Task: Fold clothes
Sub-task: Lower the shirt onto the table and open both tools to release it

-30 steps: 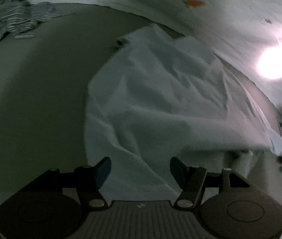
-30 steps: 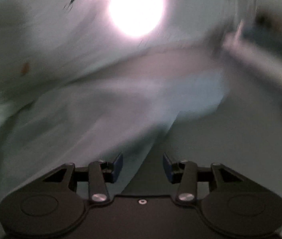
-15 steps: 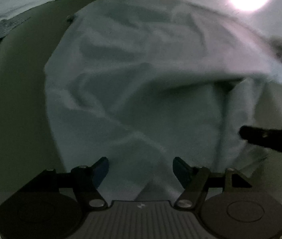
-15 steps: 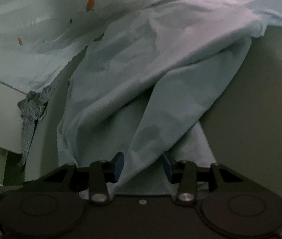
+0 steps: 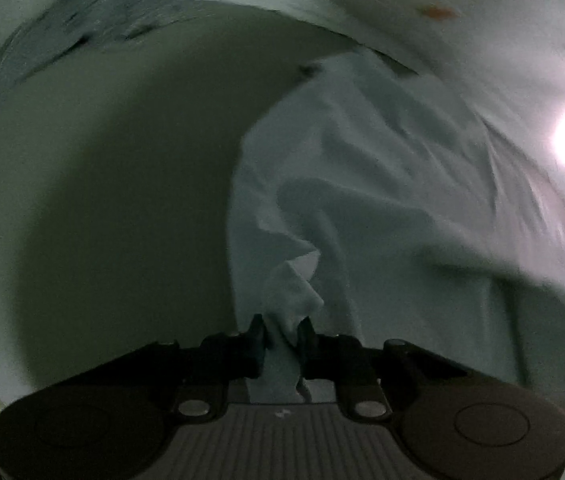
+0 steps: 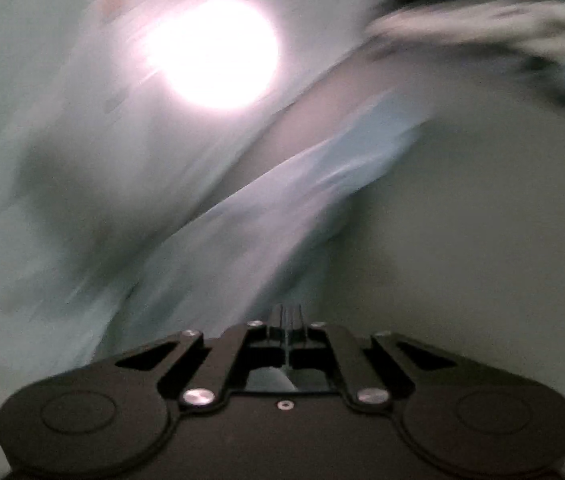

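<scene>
A pale light-blue garment (image 5: 382, 208) lies crumpled on a dull tabletop (image 5: 122, 200). In the left wrist view my left gripper (image 5: 280, 332) is shut on a bunched fold of its near edge. In the right wrist view, which is blurred by motion, the same garment (image 6: 282, 208) stretches away as a taut band from my right gripper (image 6: 287, 320). The right jaws are closed together with the cloth edge at them.
A striped grey garment (image 5: 62, 32) lies at the far left of the table, and a blurred patterned cloth (image 6: 502, 28) shows at the upper right. A white sheet with orange marks (image 5: 442, 12) hangs behind. A bright lamp glare (image 6: 210, 52) washes out part of the view.
Both grippers were open over the garment; now both have closed on its edge. The right view has swung and blurred, and the cloth is pulled taut.
</scene>
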`<state>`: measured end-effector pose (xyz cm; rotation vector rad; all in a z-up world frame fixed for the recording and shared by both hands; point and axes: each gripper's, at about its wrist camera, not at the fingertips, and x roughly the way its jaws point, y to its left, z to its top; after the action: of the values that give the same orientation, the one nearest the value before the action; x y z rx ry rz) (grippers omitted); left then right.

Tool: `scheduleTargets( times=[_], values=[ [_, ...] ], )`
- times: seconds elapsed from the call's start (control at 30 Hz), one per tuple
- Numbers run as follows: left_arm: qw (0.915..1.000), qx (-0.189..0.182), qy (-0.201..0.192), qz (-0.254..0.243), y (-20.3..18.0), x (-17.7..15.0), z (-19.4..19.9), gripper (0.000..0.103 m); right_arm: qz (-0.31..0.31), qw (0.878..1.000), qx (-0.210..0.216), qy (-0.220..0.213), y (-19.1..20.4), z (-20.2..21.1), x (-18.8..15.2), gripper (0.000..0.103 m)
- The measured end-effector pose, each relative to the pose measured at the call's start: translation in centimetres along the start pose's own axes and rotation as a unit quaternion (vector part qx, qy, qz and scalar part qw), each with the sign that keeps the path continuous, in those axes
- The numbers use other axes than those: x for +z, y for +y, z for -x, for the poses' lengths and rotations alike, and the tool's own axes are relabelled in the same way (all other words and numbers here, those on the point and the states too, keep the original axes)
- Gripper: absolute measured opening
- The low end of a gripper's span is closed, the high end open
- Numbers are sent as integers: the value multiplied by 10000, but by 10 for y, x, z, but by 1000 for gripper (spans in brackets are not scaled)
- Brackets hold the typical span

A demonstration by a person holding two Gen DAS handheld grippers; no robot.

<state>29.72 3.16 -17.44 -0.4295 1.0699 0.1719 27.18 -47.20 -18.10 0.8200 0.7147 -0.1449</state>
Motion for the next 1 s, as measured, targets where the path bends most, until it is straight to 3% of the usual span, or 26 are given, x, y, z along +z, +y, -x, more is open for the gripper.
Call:
scheduleTargets(
  times=[0.03, 0.1, 0.23, 0.3, 0.53, 0.6, 0.67, 0.73, 0.87, 1.0],
  values=[
    [9998, -24, 41, 177, 8, -1, -1, 19, -11, 9996, -264, -10, -12, 2, 6, 6],
    [9989, -146, 59, 438, 21, -3, -4, 23, 69, 9979, -446, 467, -28, -3, 9, 13],
    [9979, -203, -20, 612, 29, -8, -1, 38, 323, 9969, -189, 697, -29, -6, -13, 44],
    [9984, -258, 31, 507, 29, -7, -4, 46, 640, 9942, -147, 856, -21, -15, -21, 44],
    [9990, -284, 190, 276, 23, -8, -19, 47, 1294, 9858, -346, 1017, 6, -52, -50, 49],
    [9989, -304, 108, 329, 25, -9, -18, 46, 1455, 9827, -540, 1014, 13, -54, -51, 42],
    [9989, -299, 3, 371, 27, -9, -18, 43, 1569, 9806, -672, 966, 12, -63, -50, 12],
    [9989, -236, -48, 391, 27, -8, -18, 26, 1443, 9828, -661, 944, 5, -66, -48, 2],
    [9964, -431, -231, 697, 37, -9, -7, 6, 1321, 9862, -792, 604, -2, -38, -44, 0],
    [9925, -571, -638, 867, 44, -7, 31, 3, 1045, 9920, -682, 192, -4, 12, -35, 0]
  ],
)
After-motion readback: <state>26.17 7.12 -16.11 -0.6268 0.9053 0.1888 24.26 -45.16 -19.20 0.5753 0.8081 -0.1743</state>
